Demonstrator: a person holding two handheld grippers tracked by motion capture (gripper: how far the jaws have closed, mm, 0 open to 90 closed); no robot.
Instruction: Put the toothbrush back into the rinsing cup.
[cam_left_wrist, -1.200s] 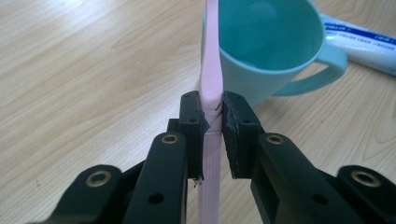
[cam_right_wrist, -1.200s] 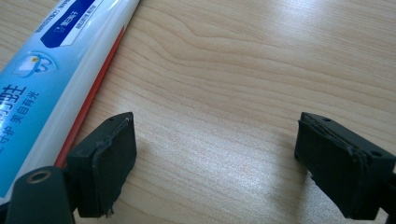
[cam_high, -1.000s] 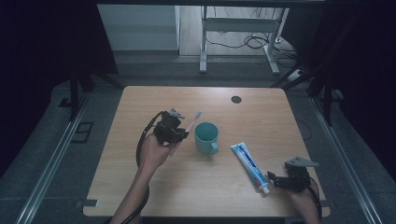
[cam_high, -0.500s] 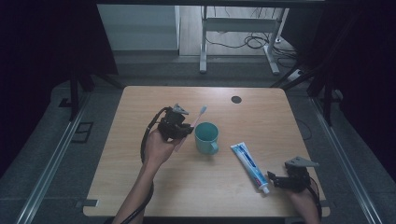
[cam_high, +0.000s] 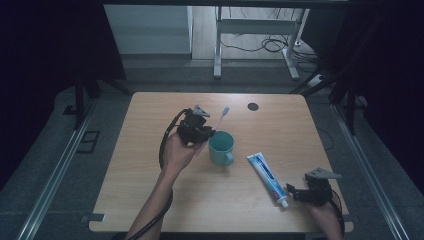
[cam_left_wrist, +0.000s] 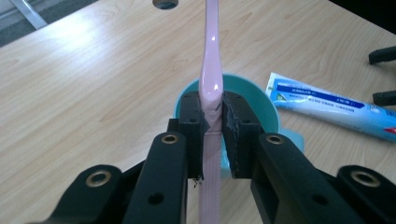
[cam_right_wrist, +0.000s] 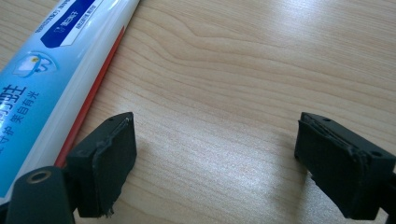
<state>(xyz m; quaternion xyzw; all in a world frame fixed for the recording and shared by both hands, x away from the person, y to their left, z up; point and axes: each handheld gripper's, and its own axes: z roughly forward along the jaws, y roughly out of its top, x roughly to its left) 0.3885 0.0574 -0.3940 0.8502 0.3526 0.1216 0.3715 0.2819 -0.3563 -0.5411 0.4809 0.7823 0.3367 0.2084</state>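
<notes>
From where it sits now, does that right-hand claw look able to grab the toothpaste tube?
Probably yes. The right claw stands open on bare table, with the toothpaste tube lying just beside it and nothing between them. The left claw, shut on the pink toothbrush over the teal cup, is well clear.

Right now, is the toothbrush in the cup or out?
Out: the left gripper holds the toothbrush above the cup.

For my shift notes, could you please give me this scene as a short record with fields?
left gripper: shut on pink plastic toothbrush, held above teal cup
right gripper: open, nothing between the jaws, beside blue-and-white toothpaste tube
toothpaste tube: flat on light wooden table
</notes>
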